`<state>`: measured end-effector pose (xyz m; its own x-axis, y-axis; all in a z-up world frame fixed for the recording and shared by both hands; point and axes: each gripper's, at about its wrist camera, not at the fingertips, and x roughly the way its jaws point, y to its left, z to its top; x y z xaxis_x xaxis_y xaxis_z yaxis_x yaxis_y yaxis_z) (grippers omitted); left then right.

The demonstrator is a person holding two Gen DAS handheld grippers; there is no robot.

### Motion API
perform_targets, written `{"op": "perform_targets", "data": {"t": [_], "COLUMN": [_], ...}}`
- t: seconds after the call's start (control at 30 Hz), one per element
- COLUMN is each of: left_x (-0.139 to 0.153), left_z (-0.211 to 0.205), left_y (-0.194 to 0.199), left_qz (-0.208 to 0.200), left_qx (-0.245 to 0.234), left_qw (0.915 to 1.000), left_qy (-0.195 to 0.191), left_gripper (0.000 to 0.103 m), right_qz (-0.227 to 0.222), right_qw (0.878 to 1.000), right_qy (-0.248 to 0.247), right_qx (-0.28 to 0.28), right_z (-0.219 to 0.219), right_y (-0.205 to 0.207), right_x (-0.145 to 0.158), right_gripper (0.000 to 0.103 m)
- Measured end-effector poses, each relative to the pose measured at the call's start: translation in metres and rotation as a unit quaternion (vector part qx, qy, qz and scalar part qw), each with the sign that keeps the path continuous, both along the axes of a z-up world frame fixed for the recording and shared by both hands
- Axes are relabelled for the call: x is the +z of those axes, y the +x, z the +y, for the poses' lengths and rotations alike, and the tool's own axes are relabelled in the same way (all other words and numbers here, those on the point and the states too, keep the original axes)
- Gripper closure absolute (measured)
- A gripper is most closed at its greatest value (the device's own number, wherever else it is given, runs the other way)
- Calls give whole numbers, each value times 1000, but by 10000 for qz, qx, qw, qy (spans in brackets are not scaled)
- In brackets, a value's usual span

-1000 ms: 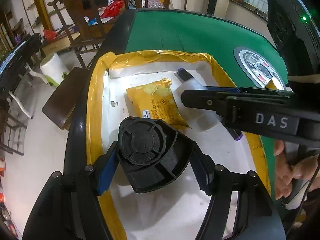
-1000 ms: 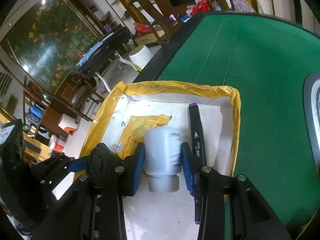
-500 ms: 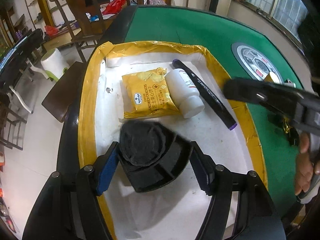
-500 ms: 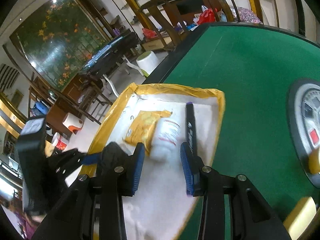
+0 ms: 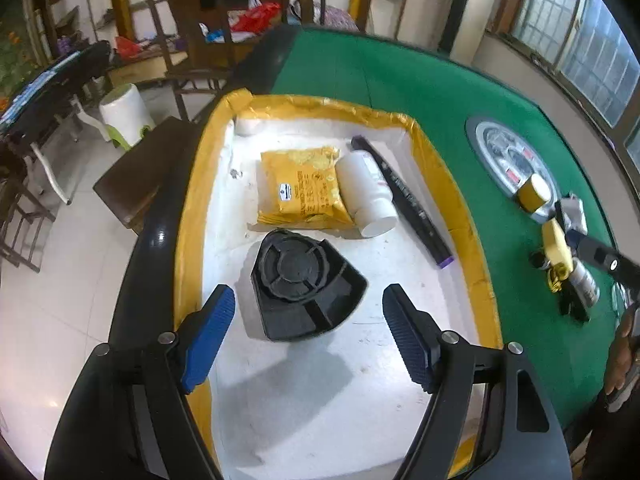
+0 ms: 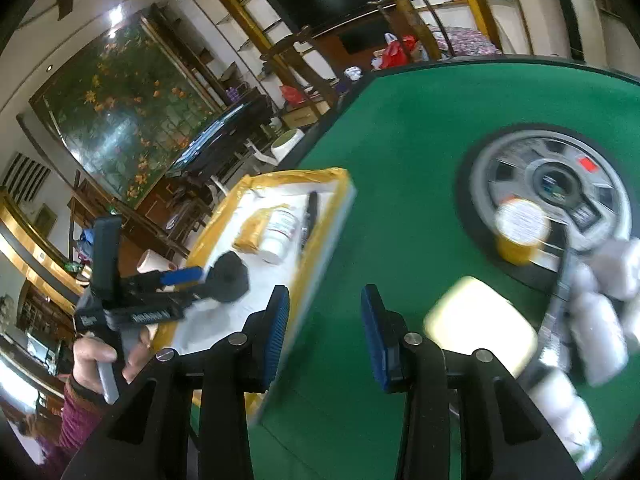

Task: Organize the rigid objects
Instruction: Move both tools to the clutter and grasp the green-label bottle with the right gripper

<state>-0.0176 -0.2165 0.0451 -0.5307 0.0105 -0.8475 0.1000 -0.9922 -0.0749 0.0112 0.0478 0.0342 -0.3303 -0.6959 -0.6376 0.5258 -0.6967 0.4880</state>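
A white tray with a yellow rim (image 5: 436, 184) sits on the green table and holds a black round-faced plastic part (image 5: 304, 284), a yellow snack packet (image 5: 300, 192), a white bottle (image 5: 368, 192) and a black marker (image 5: 404, 196). My left gripper (image 5: 308, 332) is open and empty, its jaws spread either side of the black part, just behind it. My right gripper (image 6: 324, 336) is open and empty above the green felt, right of the tray (image 6: 320, 236). It also shows in the left wrist view at the right edge (image 5: 604, 260).
A round grey dial plate (image 6: 560, 188) is set in the table. On and near it lie a yellow-capped jar (image 6: 516, 232), a pale yellow block (image 6: 480, 324) and several white bottles (image 6: 600, 336). Chairs and shelves stand beyond the table's far edge.
My left gripper opened and let go of the black part, which now rests in the tray. My right gripper left the white bottle in the tray and swung right over the felt.
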Motion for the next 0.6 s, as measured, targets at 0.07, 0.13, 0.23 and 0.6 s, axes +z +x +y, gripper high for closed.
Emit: {"op": "perform_targets", "data": {"t": [0.07,0.13,0.23,0.6], "left_x": [13,22,28,-13], "left_z": [11,27,66,197], "left_y": [14,27,43,37], "left_qz": [303,544,819,288], "left_qx": [79,-1,-331,-1461], "left_qw": [9995,9984,9948,9819], "left_qy": [32,175,506,1168], "left_gripper": [27,27,24,23], "right_qz": [49,118,279,-752], "right_qw": [10000,9999,9994,9968], "right_qy": [27,28,28,-236], "right_qx": [-52,-91,-182,-133], "right_z": [17,37,75,121], "right_y": [2,2,1,-17], "right_x": [-4,-6,-11,-46], "right_gripper": [70,69,60,57]}}
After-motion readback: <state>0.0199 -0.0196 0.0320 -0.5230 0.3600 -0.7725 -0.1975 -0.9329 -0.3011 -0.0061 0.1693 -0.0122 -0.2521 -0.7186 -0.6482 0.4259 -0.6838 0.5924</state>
